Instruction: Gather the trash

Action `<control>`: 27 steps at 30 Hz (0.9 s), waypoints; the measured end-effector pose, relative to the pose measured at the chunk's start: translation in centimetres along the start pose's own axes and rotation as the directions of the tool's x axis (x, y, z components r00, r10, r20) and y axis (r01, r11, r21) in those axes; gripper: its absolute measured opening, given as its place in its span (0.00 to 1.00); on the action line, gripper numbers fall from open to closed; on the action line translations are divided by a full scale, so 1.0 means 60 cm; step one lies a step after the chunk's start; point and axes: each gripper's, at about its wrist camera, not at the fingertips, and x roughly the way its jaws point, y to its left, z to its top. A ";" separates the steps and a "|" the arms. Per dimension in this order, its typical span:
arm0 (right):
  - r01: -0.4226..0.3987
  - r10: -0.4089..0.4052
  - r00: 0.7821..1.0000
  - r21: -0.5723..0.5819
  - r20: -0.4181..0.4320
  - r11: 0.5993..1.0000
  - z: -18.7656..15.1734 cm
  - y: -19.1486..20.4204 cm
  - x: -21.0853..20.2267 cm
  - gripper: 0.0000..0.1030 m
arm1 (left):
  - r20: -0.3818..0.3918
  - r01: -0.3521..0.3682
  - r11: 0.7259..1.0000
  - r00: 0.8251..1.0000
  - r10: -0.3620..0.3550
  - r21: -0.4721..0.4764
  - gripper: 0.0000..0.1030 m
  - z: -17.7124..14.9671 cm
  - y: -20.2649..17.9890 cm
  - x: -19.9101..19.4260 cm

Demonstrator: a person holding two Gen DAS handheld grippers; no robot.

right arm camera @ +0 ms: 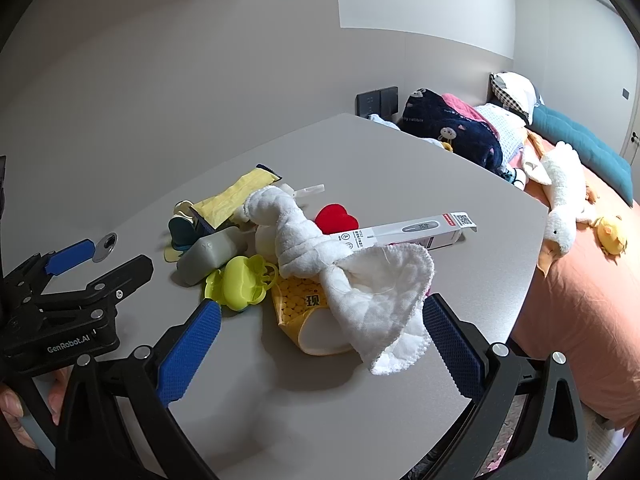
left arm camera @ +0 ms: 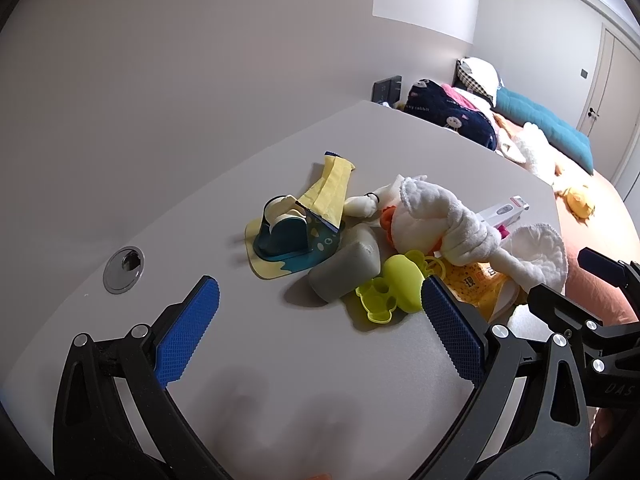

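Observation:
A pile of items lies on the grey table (left arm camera: pixel 280 360): a yellow snack wrapper (right arm camera: pixel 296 304) under a twisted white cloth (right arm camera: pixel 360 280), a long yellow wrapper (left arm camera: pixel 328 188), a thermometer box (right arm camera: pixel 416 232), a lime-green plastic toy (left arm camera: pixel 396 284), a grey pouch (left arm camera: pixel 346 268) and a tape dispenser (left arm camera: pixel 284 228). My left gripper (left arm camera: pixel 320 332) is open and empty, just short of the green toy. My right gripper (right arm camera: pixel 320 340) is open and empty, its jaws either side of the cloth's near end and the snack wrapper.
A red heart (right arm camera: pixel 336 218) lies behind the cloth. A cable hole (left arm camera: pixel 123 269) sits at the table's left. A bed (right arm camera: pixel 580 300) with plush toys and pillows runs along the table's right edge. A wall stands behind the table.

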 end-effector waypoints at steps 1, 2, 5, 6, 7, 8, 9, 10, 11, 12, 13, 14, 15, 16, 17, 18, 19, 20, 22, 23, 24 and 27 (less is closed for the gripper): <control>0.001 -0.001 1.000 -0.002 0.000 1.000 -0.006 -0.001 0.004 0.98 | -0.001 0.000 1.000 1.000 0.000 0.000 0.95 0.000 0.000 0.000; 0.002 -0.002 1.000 -0.001 -0.002 1.000 -0.010 -0.003 0.006 0.98 | -0.001 0.000 1.000 1.000 0.000 -0.001 0.95 0.000 0.001 -0.001; 0.003 -0.003 1.000 0.001 -0.004 1.000 -0.011 -0.005 0.008 0.98 | 0.003 0.001 1.000 1.000 -0.001 -0.002 0.95 -0.003 0.000 0.001; 0.003 -0.003 1.000 0.001 -0.004 1.000 -0.011 -0.005 0.008 0.98 | 0.003 0.002 1.000 1.000 -0.002 -0.002 0.95 -0.003 0.000 0.001; 0.003 -0.003 1.000 0.001 -0.004 1.000 -0.011 -0.006 0.008 0.98 | 0.004 0.003 1.000 1.000 -0.003 -0.002 0.95 -0.003 0.000 0.000; 0.003 -0.003 1.000 0.000 -0.004 1.000 -0.010 -0.005 0.009 0.98 | 0.004 0.003 1.000 1.000 -0.003 -0.003 0.95 -0.004 0.000 0.000; 0.003 -0.003 1.000 0.000 -0.003 1.000 -0.011 -0.006 0.008 0.98 | 0.005 0.002 1.000 1.000 -0.002 -0.003 0.95 -0.004 0.000 0.000; 0.002 -0.002 1.000 0.000 -0.004 1.000 -0.010 -0.005 0.008 0.98 | 0.002 0.002 1.000 1.000 -0.002 -0.002 0.95 -0.002 0.000 0.001; 0.002 -0.002 1.000 -0.001 -0.004 1.000 -0.011 -0.005 0.008 0.98 | 0.002 0.003 1.000 1.000 -0.003 -0.001 0.95 -0.002 0.000 0.001; 0.003 -0.003 1.000 -0.001 -0.005 1.000 -0.011 -0.006 0.008 0.98 | 0.001 0.003 1.000 1.000 -0.003 -0.001 0.95 -0.002 0.000 0.001; 0.003 -0.003 1.000 0.000 -0.005 1.000 -0.010 -0.005 0.008 0.98 | 0.002 0.004 1.000 1.000 -0.004 -0.002 0.95 -0.002 0.000 0.000; 0.003 -0.003 1.000 0.001 -0.006 1.000 -0.010 -0.006 0.008 0.98 | 0.001 0.006 1.000 1.000 -0.006 -0.001 0.95 -0.002 0.000 0.000; 0.002 -0.002 1.000 0.003 -0.005 1.000 -0.010 -0.007 0.007 0.98 | 0.001 0.007 1.000 1.000 -0.007 -0.002 0.95 -0.002 0.000 0.000; 0.002 -0.002 1.000 0.002 -0.005 1.000 -0.010 -0.005 0.007 0.98 | 0.000 0.007 1.000 1.000 -0.007 -0.002 0.95 -0.003 -0.001 0.000; 0.003 -0.003 1.000 0.001 -0.005 1.000 -0.011 -0.005 0.007 0.98 | 0.000 0.008 1.000 1.000 -0.008 -0.002 0.95 -0.003 -0.001 0.000; 0.004 -0.004 1.000 0.000 -0.006 1.000 -0.009 -0.005 0.007 0.98 | -0.001 0.009 1.000 1.000 -0.009 -0.002 0.95 -0.003 -0.001 0.000; 0.003 -0.003 1.000 0.000 -0.007 1.000 -0.010 -0.006 0.008 0.98 | -0.002 0.011 1.000 1.000 -0.011 -0.004 0.95 -0.004 -0.001 0.000; 0.003 -0.003 1.000 0.000 -0.008 1.000 -0.011 -0.006 0.008 0.98 | -0.003 0.014 1.000 1.000 -0.014 -0.006 0.95 -0.004 -0.001 0.001; 0.003 -0.003 1.000 0.000 -0.010 1.000 -0.011 -0.006 0.008 0.98 | -0.007 0.022 1.000 1.000 -0.022 -0.011 0.95 -0.004 0.001 0.000; 0.004 -0.004 1.000 -0.001 -0.011 1.000 -0.012 -0.006 0.009 0.98 | -0.008 0.027 1.000 1.000 -0.027 -0.015 0.95 -0.003 0.003 -0.002; 0.004 -0.004 1.000 -0.001 -0.012 1.000 -0.012 -0.006 0.009 0.98 | -0.009 0.031 0.999 0.999 -0.031 -0.018 0.95 -0.003 0.004 -0.001; 0.003 -0.003 1.000 0.000 -0.011 1.000 -0.011 -0.006 0.008 0.98 | -0.017 0.040 0.999 0.999 -0.041 -0.026 0.95 -0.004 0.006 0.000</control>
